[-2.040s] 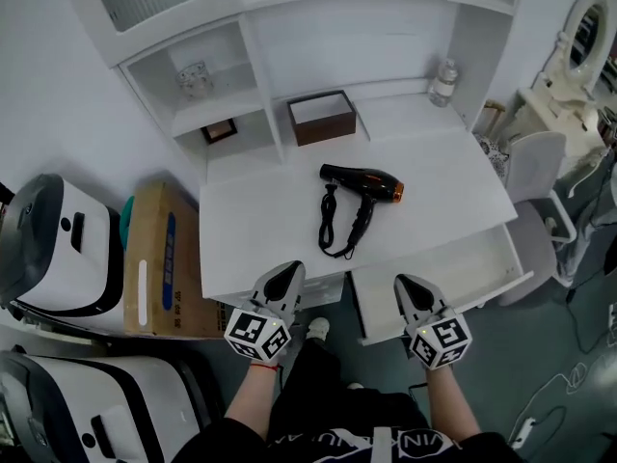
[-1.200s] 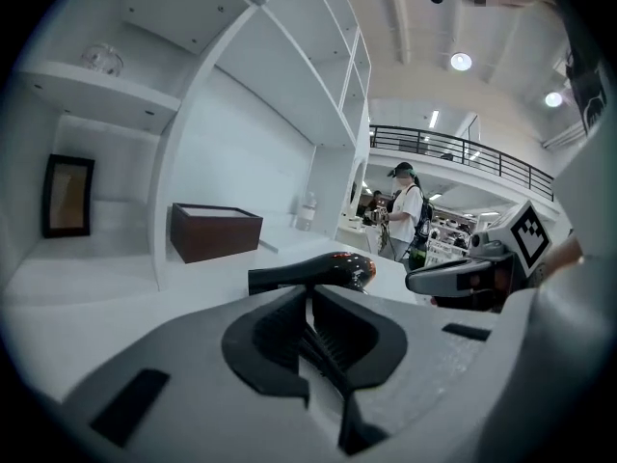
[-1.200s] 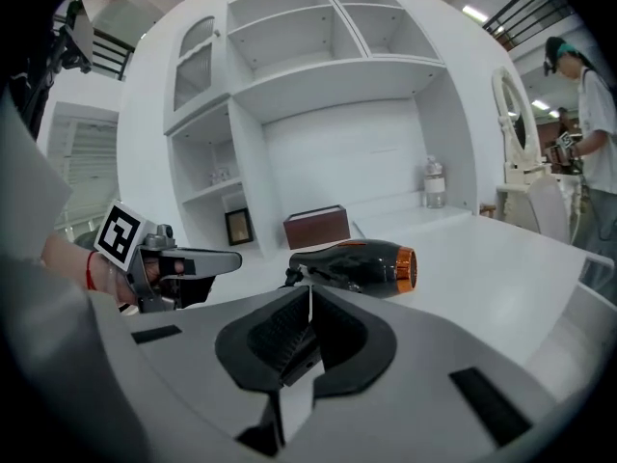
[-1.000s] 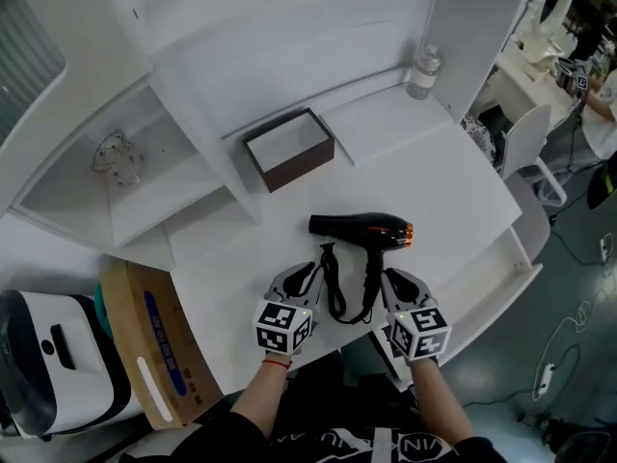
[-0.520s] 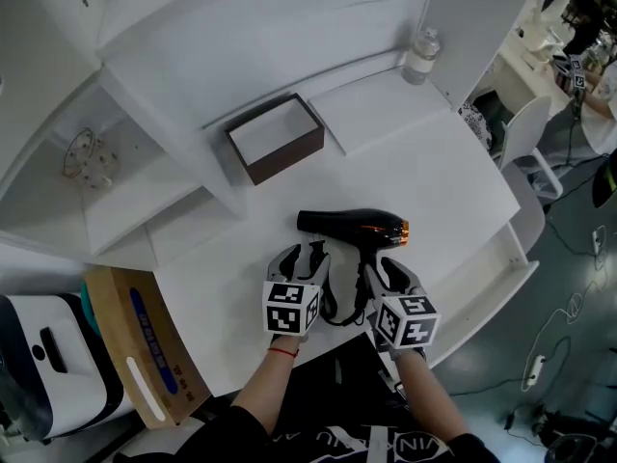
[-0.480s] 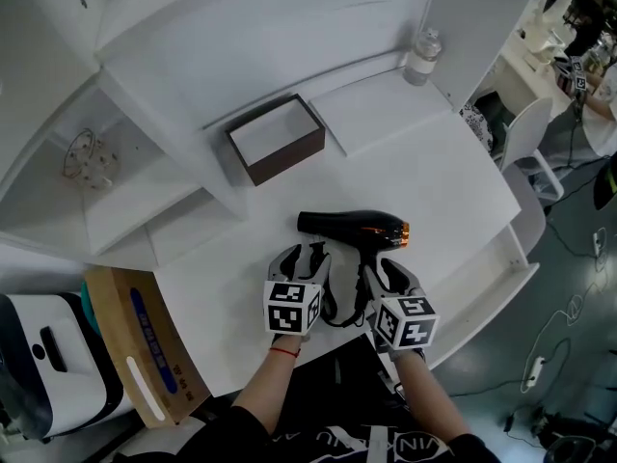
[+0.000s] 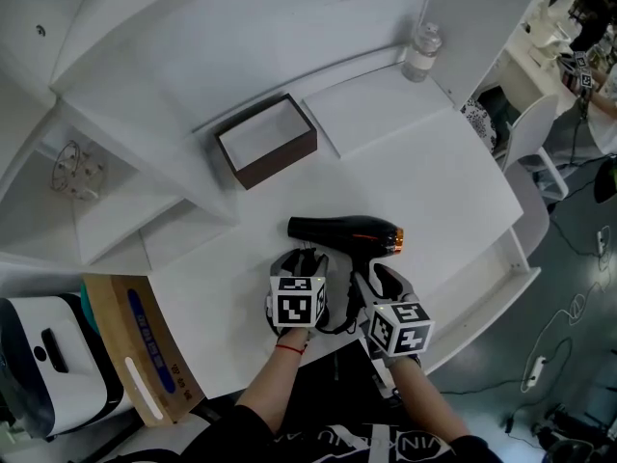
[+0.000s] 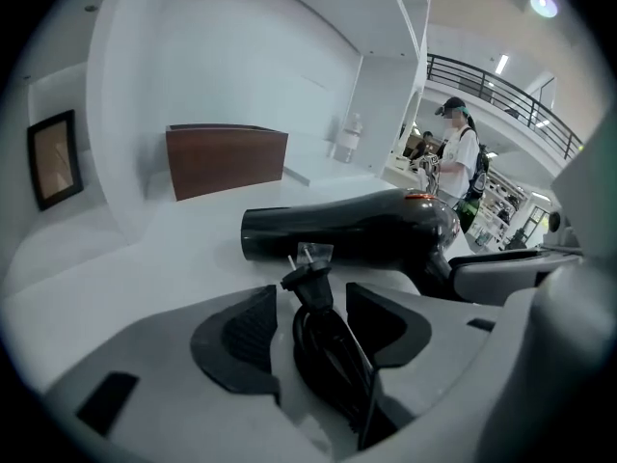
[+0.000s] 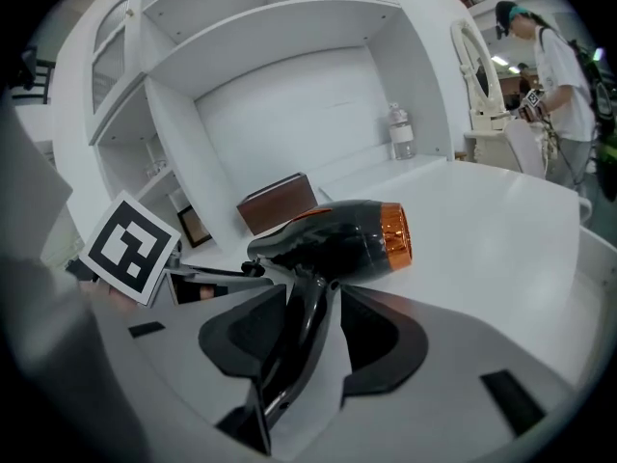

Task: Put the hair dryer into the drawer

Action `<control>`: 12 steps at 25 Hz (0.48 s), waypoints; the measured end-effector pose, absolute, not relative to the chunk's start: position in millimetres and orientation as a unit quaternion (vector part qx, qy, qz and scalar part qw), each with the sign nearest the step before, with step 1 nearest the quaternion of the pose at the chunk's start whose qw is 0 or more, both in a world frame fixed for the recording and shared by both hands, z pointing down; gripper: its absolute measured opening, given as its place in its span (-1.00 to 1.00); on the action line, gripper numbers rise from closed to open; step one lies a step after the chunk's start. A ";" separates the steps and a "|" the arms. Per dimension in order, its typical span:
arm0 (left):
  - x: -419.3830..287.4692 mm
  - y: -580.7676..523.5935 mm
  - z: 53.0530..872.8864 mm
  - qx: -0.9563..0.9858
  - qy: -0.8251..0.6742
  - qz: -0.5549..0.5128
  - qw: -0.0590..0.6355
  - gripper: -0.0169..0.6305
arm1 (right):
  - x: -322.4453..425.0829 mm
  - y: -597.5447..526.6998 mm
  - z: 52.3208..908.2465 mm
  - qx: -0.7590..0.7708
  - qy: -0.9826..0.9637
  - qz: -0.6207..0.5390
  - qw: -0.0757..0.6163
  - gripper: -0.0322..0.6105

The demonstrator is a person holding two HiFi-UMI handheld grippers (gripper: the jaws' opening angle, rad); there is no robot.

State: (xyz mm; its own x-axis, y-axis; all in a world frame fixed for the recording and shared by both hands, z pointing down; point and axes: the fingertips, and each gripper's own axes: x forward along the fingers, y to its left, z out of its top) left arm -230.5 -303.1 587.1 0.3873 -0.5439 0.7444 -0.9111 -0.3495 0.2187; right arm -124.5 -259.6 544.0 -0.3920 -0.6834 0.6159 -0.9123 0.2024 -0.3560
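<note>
Now your left tongs [image 8: 310, 295] and right tongs [image 9: 313, 295] have just been opening, untouching around the limp cord [image 8: 328, 355] and the stiff, slick handle [image 9: 304, 326]. Clamp that handle firmly; the hair dryer [image 7: 345, 231] looks top-heavy

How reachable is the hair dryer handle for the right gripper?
Probably yes. The jaws of the right gripper have just been opening and stand apart, with the handle of the hair dryer already between them, not yet pressed. The cord lies aside, between the jaws of the left gripper.
</note>
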 end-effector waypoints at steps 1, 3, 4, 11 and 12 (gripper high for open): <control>-231.5 -303.6 586.3 0.768 -0.477 0.279 0.323 -0.27 | -124.1 -259.7 544.6 0.525 -0.757 0.353 0.160 -0.42; -231.9 -304.6 583.0 0.768 -0.485 0.254 0.333 -0.39 | -123.3 -261.2 545.8 0.523 -0.757 0.361 0.153 -0.42; -231.6 -305.1 581.1 0.768 -0.488 0.242 0.338 -0.46 | -123.5 -262.5 546.2 0.521 -0.757 0.364 0.150 -0.42; -224.8 -302.0 575.4 0.774 -0.483 0.215 0.349 -0.54 | -127.1 -271.4 552.1 0.522 -0.736 0.401 0.159 -0.30; -224.7 -300.9 575.3 0.774 -0.483 0.214 0.350 -0.54 | -126.4 -273.1 554.4 0.525 -0.730 0.405 0.164 -0.28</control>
